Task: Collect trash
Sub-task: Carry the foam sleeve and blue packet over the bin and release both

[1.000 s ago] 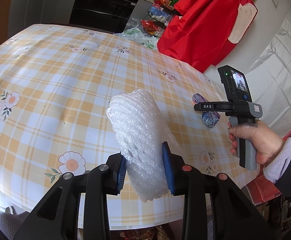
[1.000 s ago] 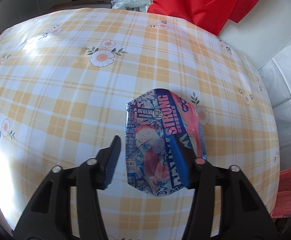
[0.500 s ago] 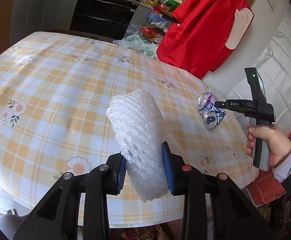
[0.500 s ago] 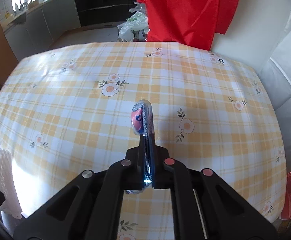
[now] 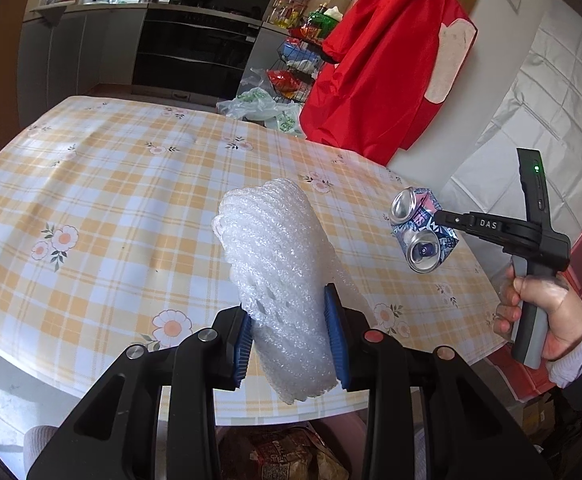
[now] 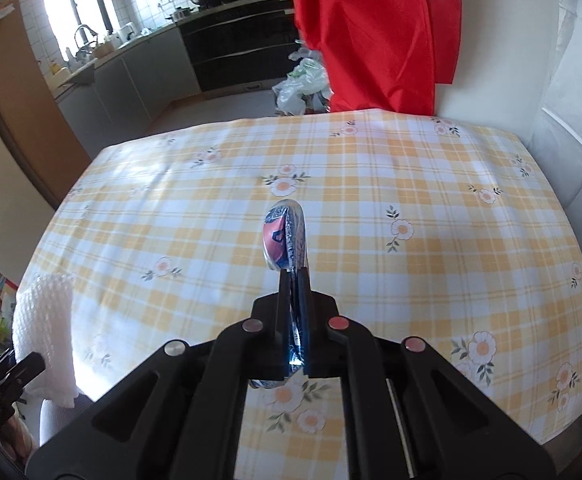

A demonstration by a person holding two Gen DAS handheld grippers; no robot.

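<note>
White foam netting sits clamped between the blue pads of my left claw, low centre of the left wrist view; the roll stands tilted up and away from the claw, lifted clear of the counter with its yellow plaid, flower-printed cloth. My right claw is pressed nearly together, pinching a crushed drink can edge-on at the centre of the right wrist view; the can is flattened and folded, held in the air above the cloth. In the left wrist view the same can shows at centre right, both round ends facing the camera, gripped at its right side by the right claw, with my right hand around the handle at the right edge. The foam netting also shows at the lower left edge of the right wrist view. A red garment hangs beyond the far side of the counter, upper right.
</note>
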